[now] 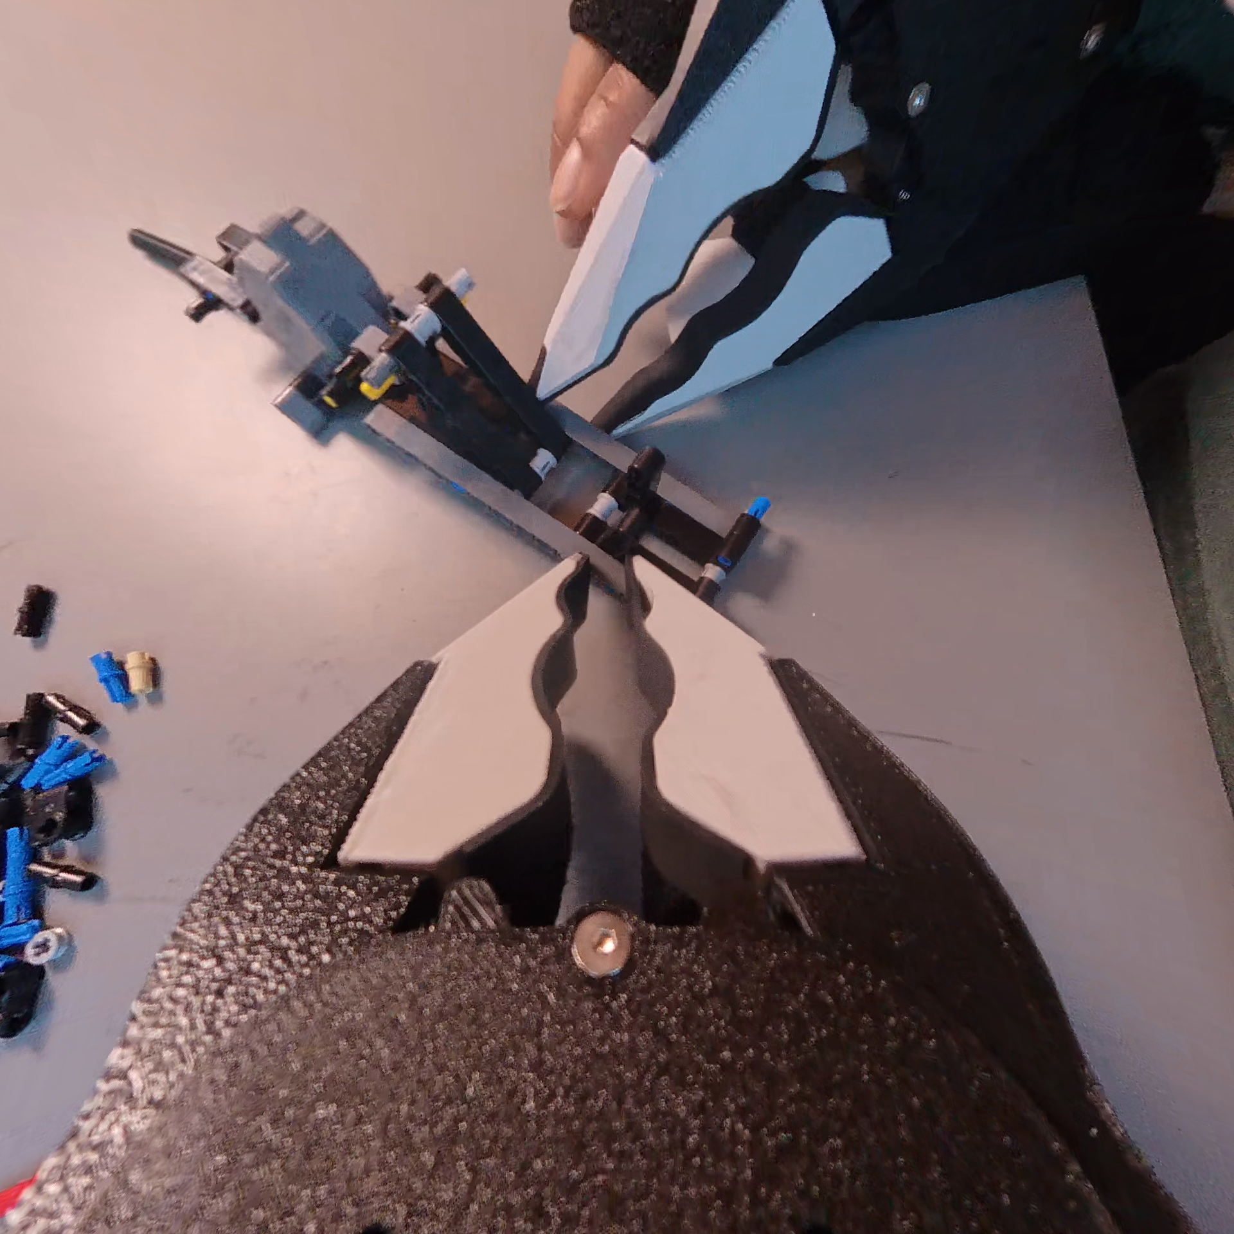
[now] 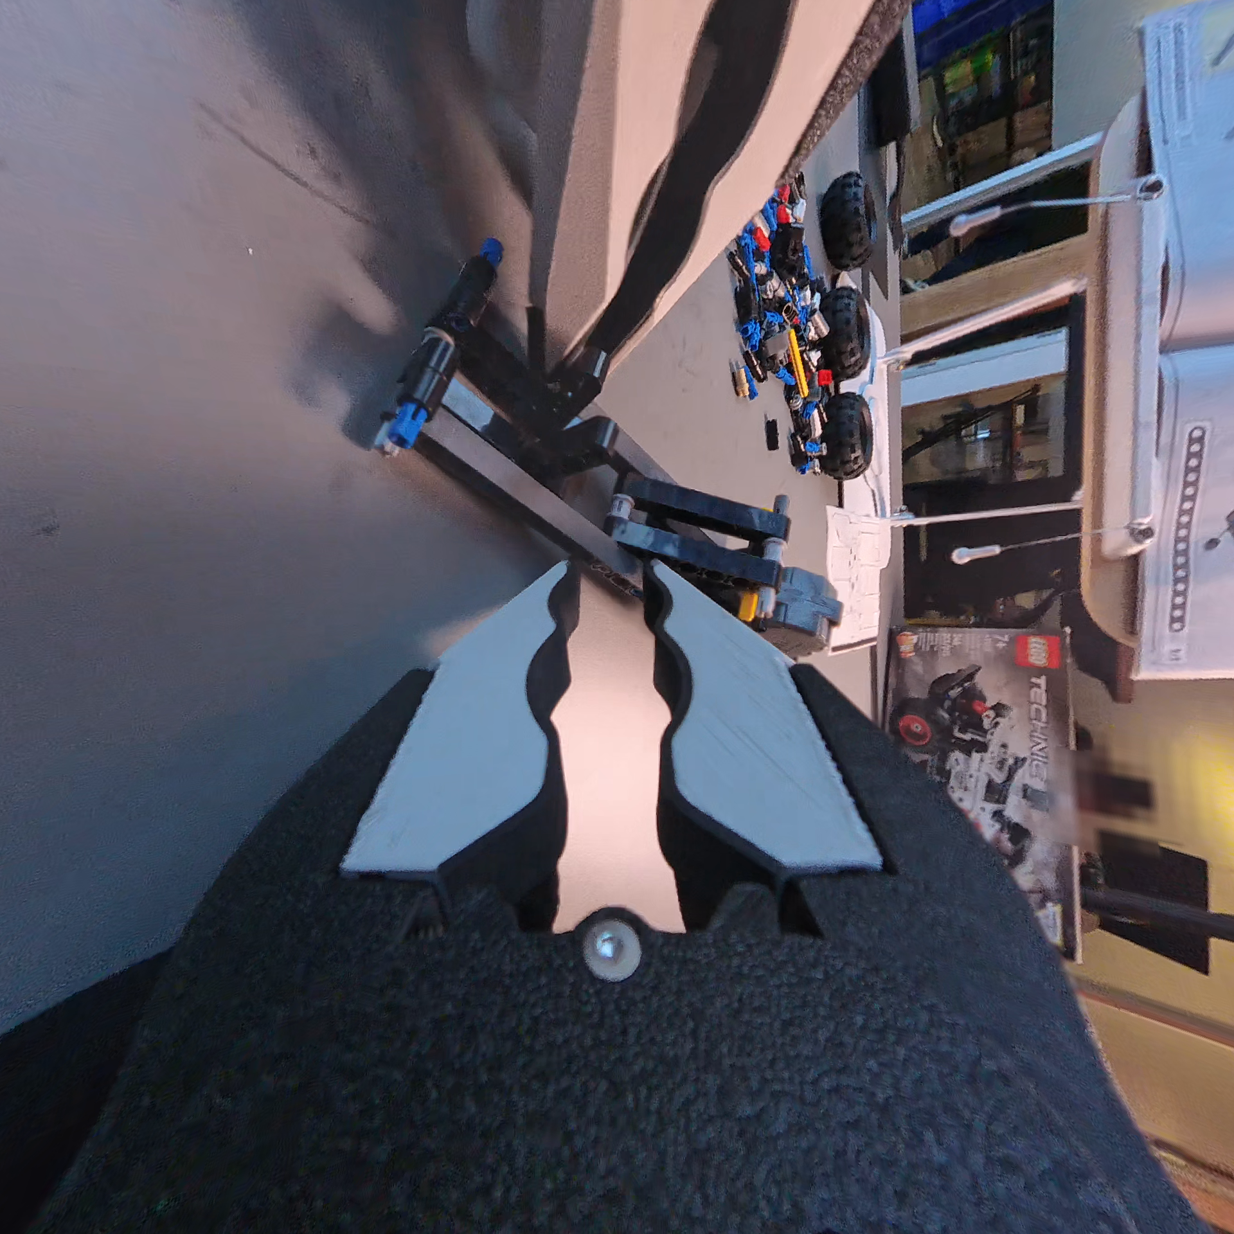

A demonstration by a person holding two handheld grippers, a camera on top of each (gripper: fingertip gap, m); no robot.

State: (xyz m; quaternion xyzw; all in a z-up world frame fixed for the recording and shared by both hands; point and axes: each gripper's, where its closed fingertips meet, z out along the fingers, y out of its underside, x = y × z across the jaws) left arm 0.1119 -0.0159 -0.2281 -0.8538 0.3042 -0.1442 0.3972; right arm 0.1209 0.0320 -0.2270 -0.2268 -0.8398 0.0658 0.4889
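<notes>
Grey-and-black brick assembly [image 1: 467,414] lies on the desk [image 1: 935,534], pinched from both ends. Left gripper [image 1: 607,567]: jaws narrow, tips closed on assembly's near grey beam. Right gripper [image 2: 607,567]: jaws narrow too, clamped on the long grey beam from the opposite end; in left wrist view it [image 1: 574,407] comes in from beyond the jaws, a hand [image 1: 594,133] behind it. Blue-tipped axle [image 1: 734,541] sits just right of left jaws. Further out, left of left jaws: 1 loose pile of blue & black pins [image 1: 40,801]. Beyond right jaws: 3 black tyres [image 2: 847,434], 1 printed box [image 2: 988,768], 1 instruction sheet [image 2: 858,567].
</notes>
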